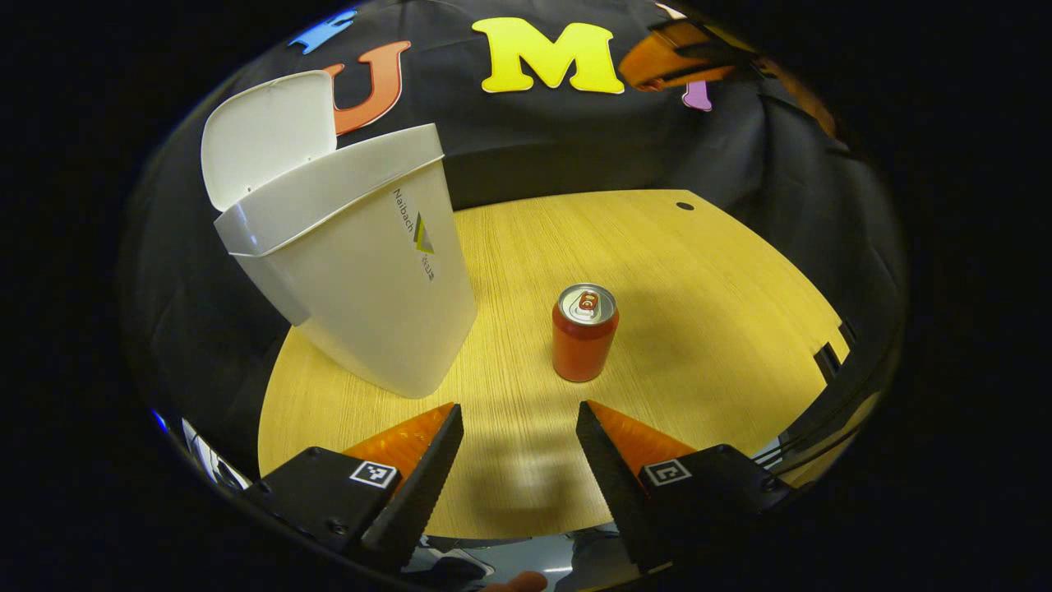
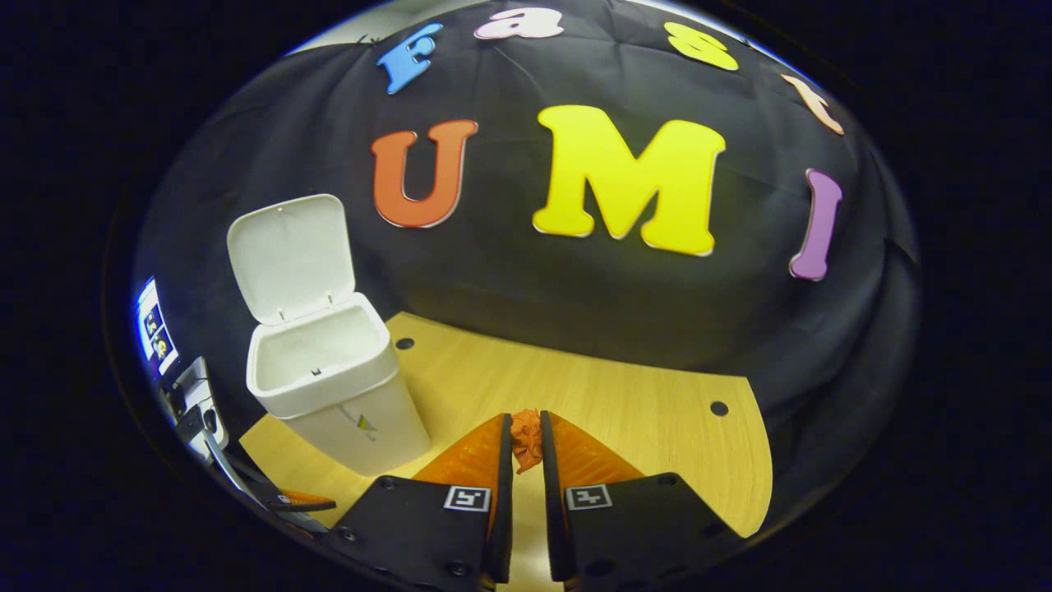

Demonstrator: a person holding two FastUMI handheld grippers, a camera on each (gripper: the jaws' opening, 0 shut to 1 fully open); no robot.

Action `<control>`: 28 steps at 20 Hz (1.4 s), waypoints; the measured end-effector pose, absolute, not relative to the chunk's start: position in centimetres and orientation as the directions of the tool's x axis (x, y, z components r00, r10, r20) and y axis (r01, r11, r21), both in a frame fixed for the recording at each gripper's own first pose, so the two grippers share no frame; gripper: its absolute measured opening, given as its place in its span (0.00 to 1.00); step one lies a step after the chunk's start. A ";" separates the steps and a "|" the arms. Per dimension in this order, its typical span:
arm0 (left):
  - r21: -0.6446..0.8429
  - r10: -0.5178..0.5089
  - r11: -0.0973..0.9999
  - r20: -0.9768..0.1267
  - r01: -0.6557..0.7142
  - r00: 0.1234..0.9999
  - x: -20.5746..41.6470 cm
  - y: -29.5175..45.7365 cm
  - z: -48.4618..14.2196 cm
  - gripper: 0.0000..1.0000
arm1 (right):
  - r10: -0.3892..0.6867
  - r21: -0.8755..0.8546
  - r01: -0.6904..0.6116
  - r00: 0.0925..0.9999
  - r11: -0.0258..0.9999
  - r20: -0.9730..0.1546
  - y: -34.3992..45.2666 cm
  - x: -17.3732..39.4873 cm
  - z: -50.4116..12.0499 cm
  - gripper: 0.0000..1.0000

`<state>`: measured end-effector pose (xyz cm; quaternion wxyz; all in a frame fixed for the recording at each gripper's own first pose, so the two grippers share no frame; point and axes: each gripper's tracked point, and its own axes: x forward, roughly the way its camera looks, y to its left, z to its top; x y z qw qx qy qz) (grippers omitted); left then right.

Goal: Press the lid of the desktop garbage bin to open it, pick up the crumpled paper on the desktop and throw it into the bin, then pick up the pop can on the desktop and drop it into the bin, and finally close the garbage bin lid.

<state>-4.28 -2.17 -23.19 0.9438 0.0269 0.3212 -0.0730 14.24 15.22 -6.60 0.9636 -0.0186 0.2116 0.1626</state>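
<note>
The right gripper (image 2: 526, 448) pinches a crumpled orange paper ball (image 2: 526, 437) between nearly closed fingers above the wooden counter (image 2: 657, 411). The left gripper (image 1: 519, 423), fingers spread and empty, faces an upright red pop can (image 1: 584, 333) beside the white plastic bin (image 1: 362, 288), its lid (image 1: 263, 131) raised.

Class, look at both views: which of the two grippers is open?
The left gripper: its fingers stand apart, facing the pop can. The right gripper is shut on the crumpled paper.
</note>
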 end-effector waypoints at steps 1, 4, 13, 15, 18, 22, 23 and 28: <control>-0.008 -0.128 0.988 -0.607 0.156 0.785 -4.3 -2.0 -23.2 0.93 | 0.331 0.031 -0.348 0.854 0.937 -0.401 16.8 14.2 -5.9 0.19; -0.020 -0.129 0.989 -0.593 0.145 0.795 -4.3 -1.0 -22.7 0.93 | 0.406 0.028 -0.427 0.833 0.904 -0.376 21.3 13.8 -4.4 0.19; -0.046 -0.143 0.989 -0.554 0.141 0.820 -4.7 2.7 -22.4 0.93 | 0.610 0.027 -0.639 0.719 0.768 -0.334 35.6 13.7 -3.0 0.19; -0.043 -0.144 0.989 -0.556 0.144 0.819 -4.5 3.5 -22.7 0.93 | 0.636 0.032 -0.670 0.689 0.742 -0.348 38.6 14.0 -3.8 0.19; -0.028 -0.119 0.992 -0.561 0.125 0.819 -4.5 5.0 -23.1 0.93 | 0.664 0.042 -0.702 0.651 0.711 -0.369 42.1 14.5 -5.1 0.19; -0.042 -0.110 0.994 -0.553 0.104 0.826 -4.3 6.0 -23.2 0.93 | 0.668 0.008 -0.722 0.635 0.691 -0.389 44.2 14.8 -6.4 0.19; -0.046 -0.118 0.993 -0.552 0.112 0.825 -4.4 6.0 -23.2 0.93 | 0.656 -0.001 -0.713 0.645 0.701 -0.391 44.1 15.3 -6.6 0.19; -0.043 -0.154 0.987 -0.544 0.155 0.825 -4.3 5.7 -23.3 0.93 | 0.651 0.040 -0.696 0.648 0.717 -0.397 43.8 15.5 -6.9 0.25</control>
